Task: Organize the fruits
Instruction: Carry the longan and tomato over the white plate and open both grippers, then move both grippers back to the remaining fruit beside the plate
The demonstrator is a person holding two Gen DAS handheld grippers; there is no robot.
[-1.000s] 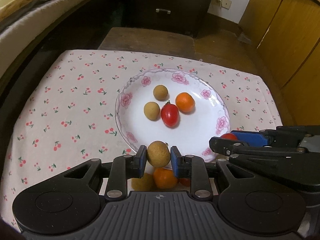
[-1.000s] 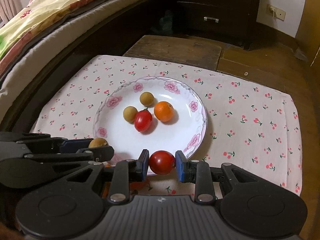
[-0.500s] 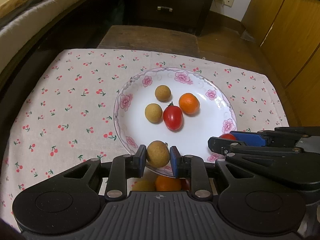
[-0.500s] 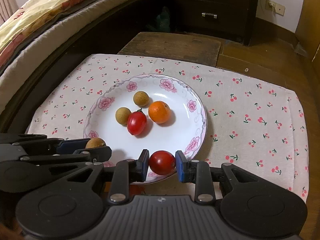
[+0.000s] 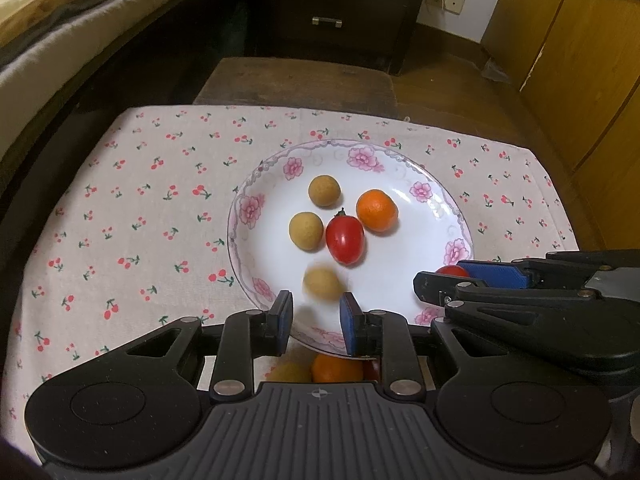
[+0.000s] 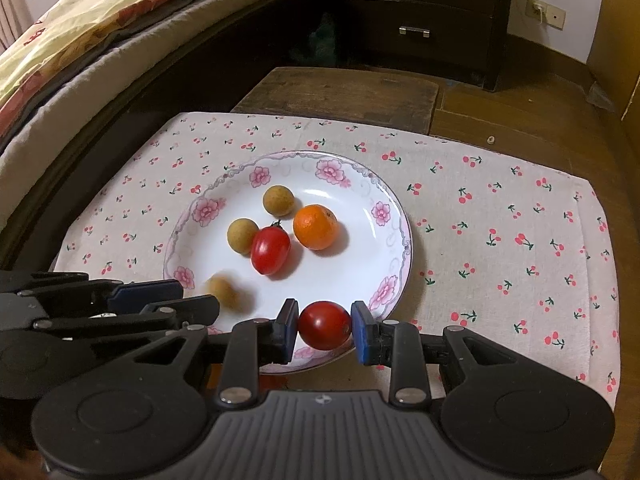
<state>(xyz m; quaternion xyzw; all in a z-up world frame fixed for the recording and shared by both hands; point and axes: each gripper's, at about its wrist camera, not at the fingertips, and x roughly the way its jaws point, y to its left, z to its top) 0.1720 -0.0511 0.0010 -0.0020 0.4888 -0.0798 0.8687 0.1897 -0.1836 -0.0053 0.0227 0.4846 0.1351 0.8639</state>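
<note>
Two grippers over the near rim of the white flower-bordered plate [image 6: 394,216]; placing step under way. Left gripper [image 5: 316,318]: pads apart, nothing between them; a blurred tan round longan [image 5: 323,283] lies just beyond on the plate, probably still rolling. Right gripper [image 6: 325,330] pinches a red cherry tomato [image 6: 324,325] above the rim; next, move inward over the plate and let go.

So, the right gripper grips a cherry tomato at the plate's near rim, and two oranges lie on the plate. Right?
No: one orange lies on the plate, per the right wrist view. The right gripper does grip a cherry tomato at its near rim.
</note>
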